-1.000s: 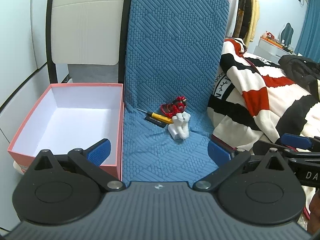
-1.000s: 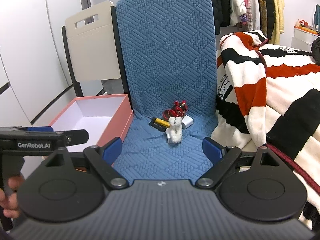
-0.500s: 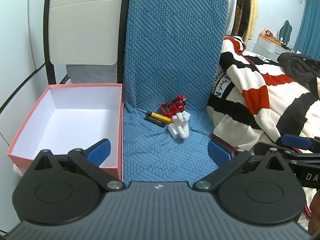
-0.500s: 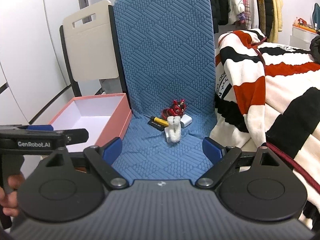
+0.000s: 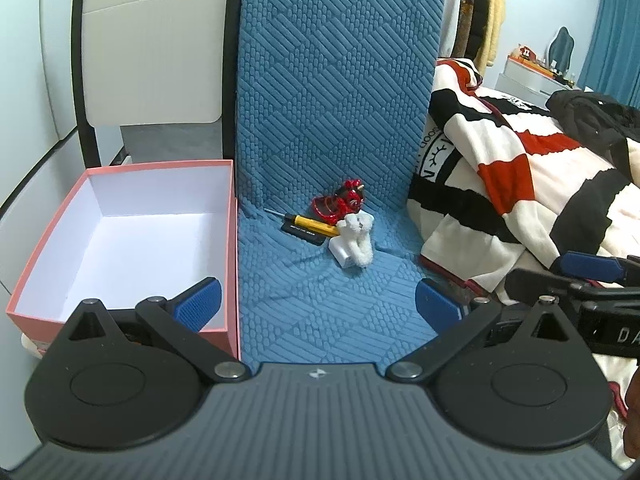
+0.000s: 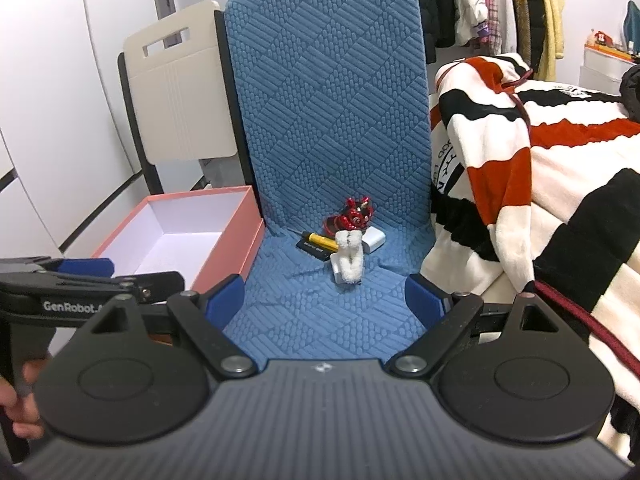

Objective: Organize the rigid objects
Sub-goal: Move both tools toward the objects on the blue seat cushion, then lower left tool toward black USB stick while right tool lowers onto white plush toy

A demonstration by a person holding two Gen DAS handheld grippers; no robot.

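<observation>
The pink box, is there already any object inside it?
No, the pink box shows only its bare white bottom, while the small objects still lie on the blue mat beside it.

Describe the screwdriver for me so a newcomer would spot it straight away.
Find the blue quilted mat beside the pink box. Near its back fold sits a small pile: a red toy, a white plush, a white charger. The screwdriver lies flat on the pile's box side, across a black bar; it is the only yellow, stick-shaped item.
</observation>
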